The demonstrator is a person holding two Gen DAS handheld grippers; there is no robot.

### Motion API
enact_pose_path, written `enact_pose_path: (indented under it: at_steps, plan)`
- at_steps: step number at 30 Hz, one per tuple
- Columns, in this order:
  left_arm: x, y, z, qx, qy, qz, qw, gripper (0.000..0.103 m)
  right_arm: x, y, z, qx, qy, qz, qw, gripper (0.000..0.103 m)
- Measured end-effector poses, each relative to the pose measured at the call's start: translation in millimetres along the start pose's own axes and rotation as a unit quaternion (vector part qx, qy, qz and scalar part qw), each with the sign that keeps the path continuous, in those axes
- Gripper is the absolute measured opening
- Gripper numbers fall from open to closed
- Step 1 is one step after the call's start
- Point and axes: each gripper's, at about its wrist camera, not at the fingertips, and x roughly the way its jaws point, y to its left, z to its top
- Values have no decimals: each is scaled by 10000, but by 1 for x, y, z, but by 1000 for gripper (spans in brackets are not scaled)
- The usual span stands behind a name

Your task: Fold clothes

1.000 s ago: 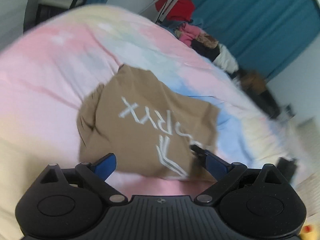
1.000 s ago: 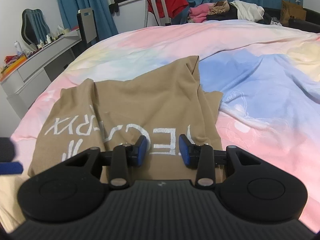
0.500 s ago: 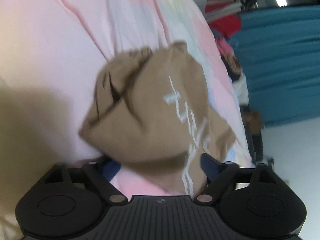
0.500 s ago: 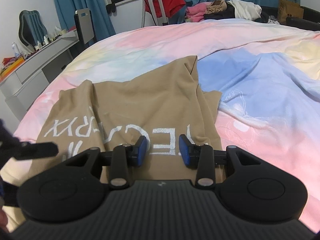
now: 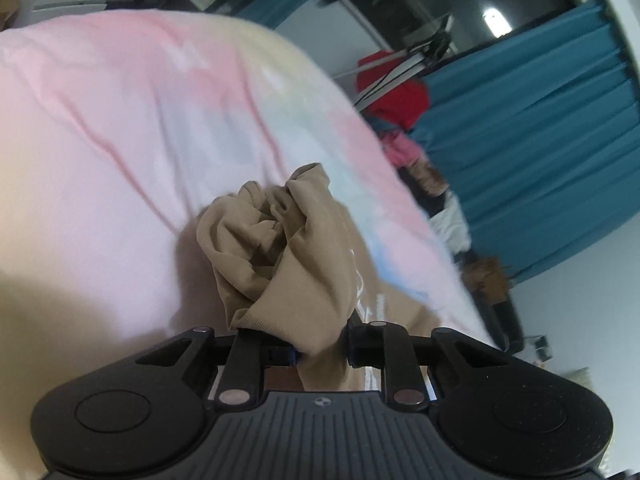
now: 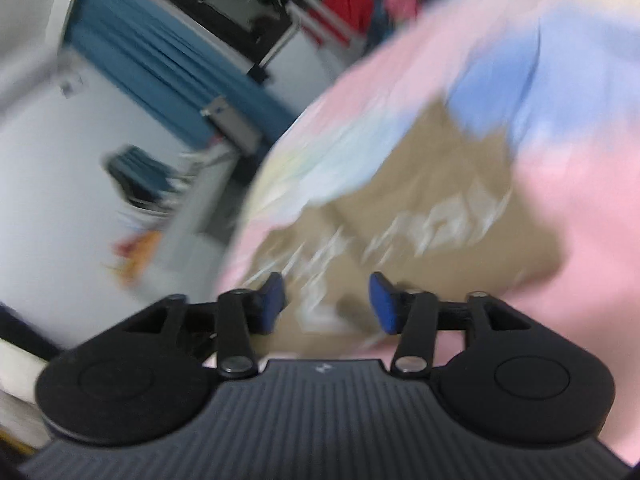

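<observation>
A tan T-shirt with white lettering (image 6: 432, 208) lies on a pastel bedspread (image 6: 560, 184). In the left wrist view my left gripper (image 5: 320, 346) is shut on a bunched edge of the tan T-shirt (image 5: 280, 248), and the cloth rises crumpled in front of the fingers. In the right wrist view my right gripper (image 6: 326, 306) is open and empty, just above the shirt's near edge by the lettering. That view is blurred by motion and tilted.
The bedspread (image 5: 120, 128) fills the left wrist view. Blue curtains (image 5: 540, 128), a pile of clothes (image 5: 404, 148) and a red garment on a stand (image 5: 396, 96) lie beyond the bed. A grey dresser (image 6: 200, 200) stands left of the bed.
My left gripper has closed on the shirt's edge and lifted it, bunching the cloth. My right gripper has opened wider and swung, tilting its view.
</observation>
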Motion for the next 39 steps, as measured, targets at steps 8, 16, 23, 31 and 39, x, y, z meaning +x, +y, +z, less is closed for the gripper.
enact_pose_path:
  at_steps: [8, 16, 23, 31, 39]
  plan:
    - [-1, 1, 5, -257, -4, -141, 9996, 21, 43, -62, -24, 2577, 1177, 1085, 9529, 83]
    - [-15, 18, 12, -507, -2, -363, 9981, 21, 45, -95, -22, 3360, 205, 1220, 9337, 82]
    - [-21, 21, 16, -664, -57, -488, 9966, 20, 29, -102, -18, 3467, -716, 1006, 9298, 74]
    - [-31, 9, 21, -602, -18, -764, 9953, 20, 9, -73, -2, 2399, -1030, 415, 9644, 22]
    - [-38, -66, 27, -274, 346, -1205, 9917, 20, -57, -38, 49, 2135, -1701, 574, 9603, 22]
